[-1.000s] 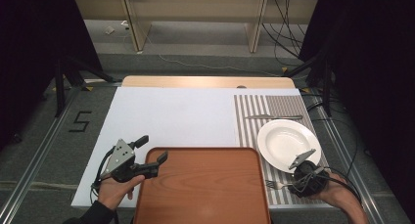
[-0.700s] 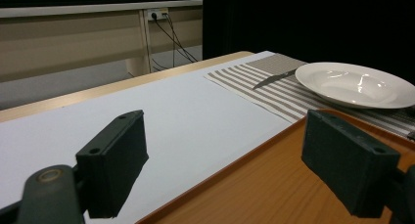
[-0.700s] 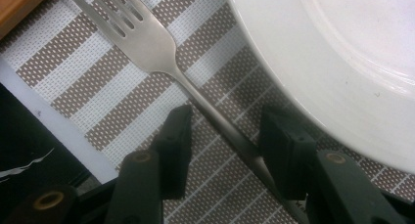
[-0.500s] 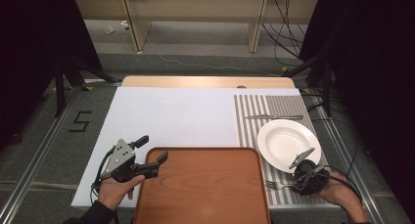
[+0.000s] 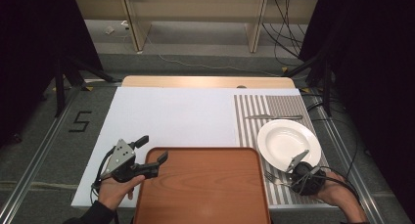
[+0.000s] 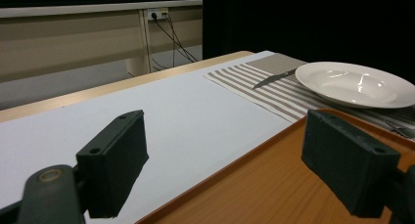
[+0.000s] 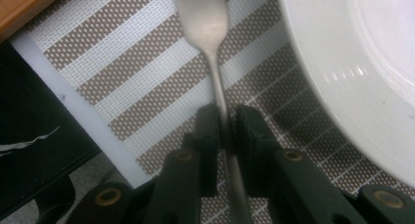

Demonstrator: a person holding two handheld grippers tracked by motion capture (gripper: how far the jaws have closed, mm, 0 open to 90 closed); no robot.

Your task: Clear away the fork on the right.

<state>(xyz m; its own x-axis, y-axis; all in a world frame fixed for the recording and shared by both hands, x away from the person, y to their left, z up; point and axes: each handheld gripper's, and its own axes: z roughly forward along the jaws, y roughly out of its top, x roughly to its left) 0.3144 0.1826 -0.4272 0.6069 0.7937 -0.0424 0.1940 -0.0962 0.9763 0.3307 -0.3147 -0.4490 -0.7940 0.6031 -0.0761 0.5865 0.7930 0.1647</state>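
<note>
the fork [image 7: 211, 48] lies on the striped placemat [image 7: 122, 72] just beside the white plate [image 7: 352, 72], its tines pointing away from me, and my right tongs [image 7: 224, 123] have just been closing on its thin handle; in the right gripper view the two black jaws now press against the handle from either side, so i count it as clamped, low down on the shaft where the metal is narrow and easy to pinch. from above, the right tongs [image 5: 293, 171] sit at the near right corner of the table, tucked between the plate [image 5: 288, 142] and the wooden tray [image 5: 200, 185], which is likely why i came in from the near edge rather than over the dish. a knife [image 5: 274, 117] rests on the placemat beyond the plate, well apart from the fork. my left tongs [image 5: 151, 153] hover by the tray's near left corner with the jaws standing wide apart and nothing between them, one jaw over the tray [image 6: 274, 185] and one over the white table cover [image 6: 186, 111], i judge so they are ready to steady the tray when the fork comes across.
</note>
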